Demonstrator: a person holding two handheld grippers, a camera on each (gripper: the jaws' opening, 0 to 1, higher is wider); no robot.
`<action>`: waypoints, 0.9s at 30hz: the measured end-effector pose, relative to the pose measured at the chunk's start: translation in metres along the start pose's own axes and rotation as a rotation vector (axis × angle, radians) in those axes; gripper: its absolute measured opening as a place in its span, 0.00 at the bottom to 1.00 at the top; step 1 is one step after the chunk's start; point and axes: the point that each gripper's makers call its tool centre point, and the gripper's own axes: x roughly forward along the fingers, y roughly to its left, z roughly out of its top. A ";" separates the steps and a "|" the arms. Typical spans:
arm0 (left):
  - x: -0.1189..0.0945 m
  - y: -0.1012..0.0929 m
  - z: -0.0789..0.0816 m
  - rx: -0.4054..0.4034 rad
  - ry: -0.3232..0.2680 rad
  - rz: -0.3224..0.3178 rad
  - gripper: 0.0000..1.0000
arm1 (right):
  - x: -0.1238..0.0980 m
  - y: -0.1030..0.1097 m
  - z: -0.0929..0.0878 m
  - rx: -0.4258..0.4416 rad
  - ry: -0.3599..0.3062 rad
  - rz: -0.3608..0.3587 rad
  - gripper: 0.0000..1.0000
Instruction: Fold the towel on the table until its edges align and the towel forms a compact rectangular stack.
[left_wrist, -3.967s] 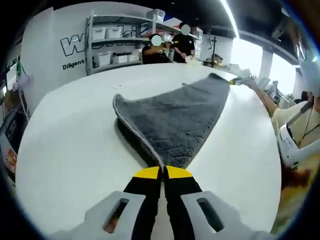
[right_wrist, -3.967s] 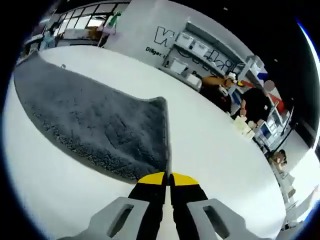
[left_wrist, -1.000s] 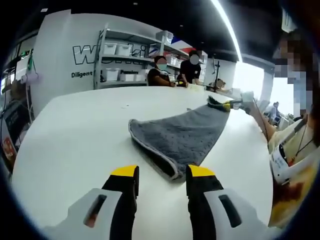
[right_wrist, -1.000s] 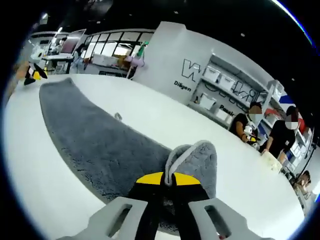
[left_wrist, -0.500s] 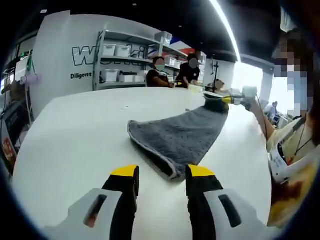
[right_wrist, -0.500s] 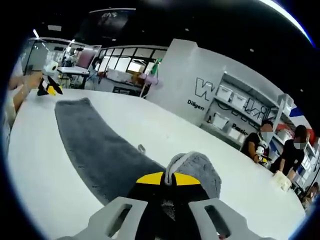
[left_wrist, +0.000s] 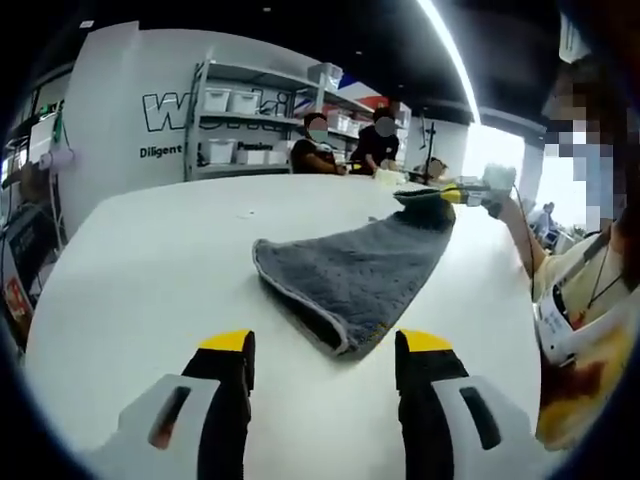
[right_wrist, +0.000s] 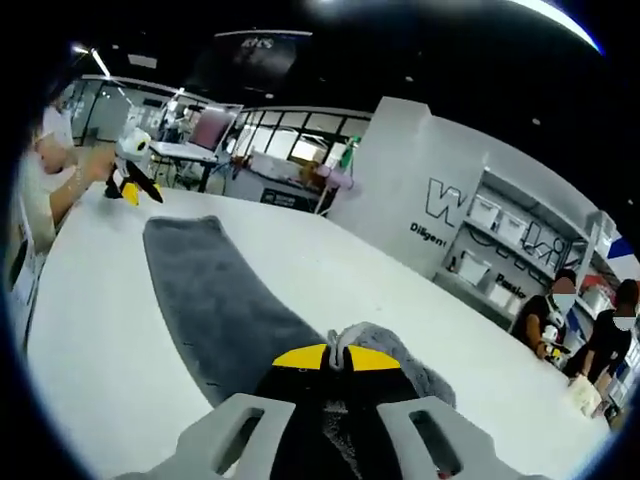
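A grey towel (left_wrist: 350, 272) lies folded lengthways on the round white table (left_wrist: 140, 260), its near corner just beyond my left gripper (left_wrist: 325, 345), which is open and holds nothing. At the towel's far end my right gripper (left_wrist: 468, 194) lifts the corner off the table. In the right gripper view my right gripper (right_wrist: 338, 356) is shut on a bunched towel corner (right_wrist: 385, 345). The rest of the towel (right_wrist: 215, 290) stretches across the table (right_wrist: 90, 330) towards the left gripper (right_wrist: 128, 176), held in a hand.
Shelves with white bins (left_wrist: 235, 125) stand behind the table, and two people (left_wrist: 345, 140) are beside them. The person holding the grippers (left_wrist: 590, 290) is at the right edge. Desks and a monitor (right_wrist: 205, 135) stand far beyond the table.
My left gripper, shut on the towel's near corner 4 s ago, has let go and its jaws have opened wider. My right gripper has lifted its corner higher above the table.
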 end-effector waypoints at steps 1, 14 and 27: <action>0.000 0.001 0.001 0.035 0.000 0.000 0.65 | 0.001 0.004 0.001 -0.002 -0.003 0.008 0.02; 0.000 -0.012 0.004 0.151 0.009 -0.011 0.95 | 0.021 0.037 0.013 -0.012 -0.009 0.113 0.02; 0.007 -0.014 -0.012 0.153 0.042 -0.029 0.96 | 0.047 0.072 0.018 -0.008 0.010 0.223 0.03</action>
